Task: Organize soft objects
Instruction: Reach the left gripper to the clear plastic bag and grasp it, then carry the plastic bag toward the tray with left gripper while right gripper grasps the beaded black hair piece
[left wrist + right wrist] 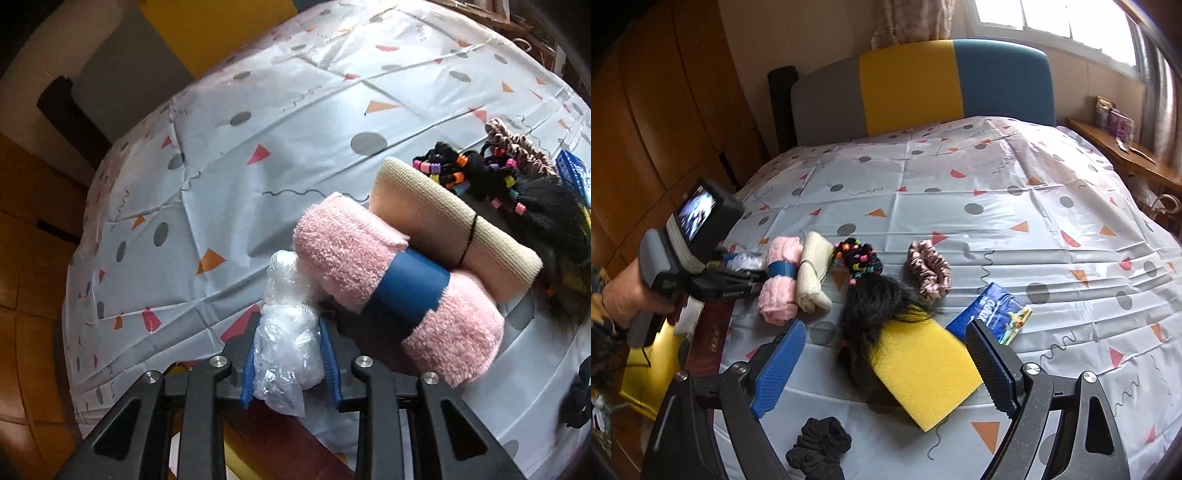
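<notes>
Two hand-held grippers are in view over the bed (960,206), which carries a white cover printed with grey dots, orange and red triangles and squiggles. Our left hand-held gripper (288,354) has its blue pads pressed against a crumpled clear plastic bag (286,350) at the near left edge of the bed; the bag is glossy, wrinkled and translucent. Just beside it lies a rolled pink fluffy towel (399,291) bound by a blue band, touching a rolled cream and peach cloth (454,236) with a thin black tie. Beyond these we note black hair ties with coloured beads (858,258), a tuft of black hair (875,306), a pink satin scrunchie (929,273), a yellow sponge (923,373), a blue packet (990,314) and a black scrunchie (818,446). Our right hand-held gripper (882,373) hangs wide open above the sponge, holding nothing.
</notes>
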Motion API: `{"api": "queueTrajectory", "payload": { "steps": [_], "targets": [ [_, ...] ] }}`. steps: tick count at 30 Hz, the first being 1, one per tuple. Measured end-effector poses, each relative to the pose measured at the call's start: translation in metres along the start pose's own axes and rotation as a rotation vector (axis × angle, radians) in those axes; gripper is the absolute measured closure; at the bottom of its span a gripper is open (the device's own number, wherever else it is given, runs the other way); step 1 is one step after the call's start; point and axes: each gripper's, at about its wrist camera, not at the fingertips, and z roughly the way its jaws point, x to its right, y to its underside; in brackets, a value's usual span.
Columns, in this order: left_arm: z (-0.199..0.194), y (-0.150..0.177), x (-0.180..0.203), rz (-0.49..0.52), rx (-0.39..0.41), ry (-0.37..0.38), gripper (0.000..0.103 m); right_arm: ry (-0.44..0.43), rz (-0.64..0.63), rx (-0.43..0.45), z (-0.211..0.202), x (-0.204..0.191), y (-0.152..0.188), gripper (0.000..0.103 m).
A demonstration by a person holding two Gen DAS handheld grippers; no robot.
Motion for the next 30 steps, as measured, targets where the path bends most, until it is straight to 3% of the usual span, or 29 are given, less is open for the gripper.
{"api": "queueTrajectory", "payload": {
  "steps": [4, 11, 14, 19, 22, 26, 28, 30],
  "targets": [
    [-0.025, 0.015, -0.008, -0.076, 0.056, 0.038, 0.074, 0.014, 0.109, 0.048, -0.01, 0.025, -0.006, 0.014],
    [-0.097, 0.044, -0.014, -0.246, 0.243, 0.228, 0.074, -0.005, 0.306, 0.016, -0.006, 0.074, -0.007, 0.015],
    [-0.128, 0.061, -0.003, -0.269, 0.307, 0.272, 0.074, -0.041, 0.273, -0.056, 0.008, 0.069, -0.005, 0.015],
    [-0.162, 0.091, 0.016, -0.287, 0.375, 0.301, 0.074, 0.001, 0.109, -0.145, 0.033, 0.041, 0.002, 0.01],
    [-0.176, 0.111, 0.021, -0.309, 0.402, 0.311, 0.074, 0.037, 0.045, -0.155, 0.039, 0.031, 0.007, 0.01],
    [-0.178, 0.139, 0.019, -0.371, 0.395, 0.356, 0.074, -0.002, 0.01, -0.115, 0.031, 0.02, 0.011, 0.01],
    [-0.177, 0.152, 0.017, -0.394, 0.389, 0.35, 0.074, -0.01, -0.01, -0.104, 0.03, 0.011, 0.011, 0.014],
    [-0.175, 0.166, 0.014, -0.423, 0.379, 0.36, 0.074, -0.024, -0.038, -0.114, 0.034, 0.0, 0.011, 0.029]
  ]
}}
